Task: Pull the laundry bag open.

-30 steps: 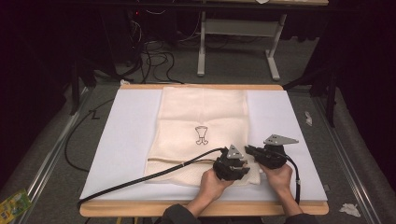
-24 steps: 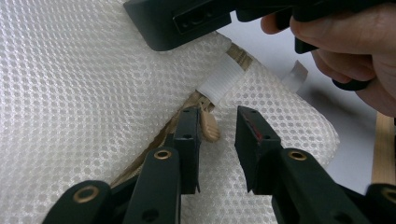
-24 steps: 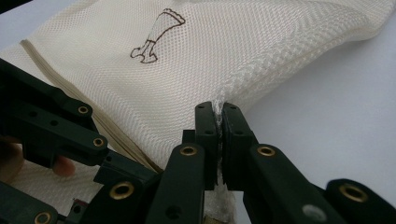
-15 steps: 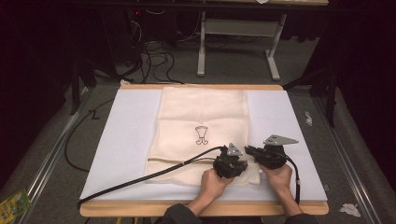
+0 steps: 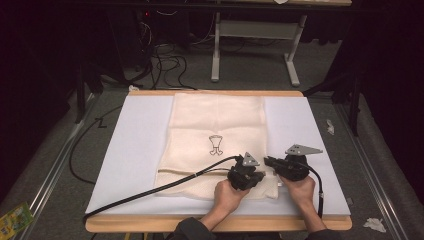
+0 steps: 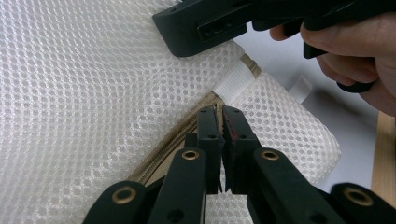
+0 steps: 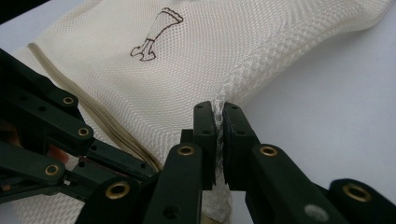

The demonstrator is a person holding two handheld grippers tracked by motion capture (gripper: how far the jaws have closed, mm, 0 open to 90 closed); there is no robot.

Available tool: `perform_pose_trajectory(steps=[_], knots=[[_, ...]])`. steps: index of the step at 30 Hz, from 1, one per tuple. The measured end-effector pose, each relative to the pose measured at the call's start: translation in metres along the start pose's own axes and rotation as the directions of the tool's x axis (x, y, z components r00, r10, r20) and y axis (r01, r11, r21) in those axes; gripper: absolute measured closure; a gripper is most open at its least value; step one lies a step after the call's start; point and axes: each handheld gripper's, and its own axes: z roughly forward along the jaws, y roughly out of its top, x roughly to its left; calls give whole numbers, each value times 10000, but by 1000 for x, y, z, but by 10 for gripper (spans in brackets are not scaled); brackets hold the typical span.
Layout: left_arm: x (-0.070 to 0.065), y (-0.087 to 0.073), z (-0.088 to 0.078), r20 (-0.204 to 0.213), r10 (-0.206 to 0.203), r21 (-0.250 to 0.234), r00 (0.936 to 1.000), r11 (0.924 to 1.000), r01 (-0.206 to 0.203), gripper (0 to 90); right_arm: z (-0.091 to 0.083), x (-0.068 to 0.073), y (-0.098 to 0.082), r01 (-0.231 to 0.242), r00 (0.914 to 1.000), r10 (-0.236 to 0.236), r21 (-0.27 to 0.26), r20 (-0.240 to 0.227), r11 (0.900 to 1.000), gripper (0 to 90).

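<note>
Already we had both grippers clamped on the mesh laundry bag [image 5: 217, 145] at its near right corner.

We held the left gripper [image 6: 220, 126] with its fingers just closed on the zipper [image 6: 163, 154] near its end tab, seemingly on the pull, though that small part was hard to make out. The right gripper [image 7: 219, 123] had its fingers pinched shut on the mesh side seam just beside it. The bag lay flat in the middle of the white worktop [image 5: 135, 150], its printed mark facing up. We judged the grasping done; the zipper looked closed along its seen length, so drawing it leftward along the near edge remained.
</note>
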Motion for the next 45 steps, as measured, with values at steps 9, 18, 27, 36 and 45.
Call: perform_pose_trajectory(steps=[9, 18, 27, 36, 45], knots=[[-1, 1, -4, -41, 151, 171, 9999, 9997, -150, 869, -2, 0, -1, 172, 9998, -174, 124, 99, 9998, 879], [-1, 0, -7, -128, 358, 307, 9993, 9989, -354, 869, -4, 1, -1, 349, 9993, -351, 168, 138, 9993, 881], [2, -2, -10, -421, 321, 509, 9986, 9983, -300, 870, -4, 1, -2, 424, 9988, -428, 155, 228, 9990, 883], [1, -2, -15, -441, 376, 359, 9983, 9987, -360, 868, -4, -2, -2, 353, 9993, -354, 107, 143, 9993, 882], [2, -3, -20, -578, 501, 255, 9971, 9985, -487, 868, -3, -2, -3, 330, 9993, -335, 267, 183, 9991, 882]])
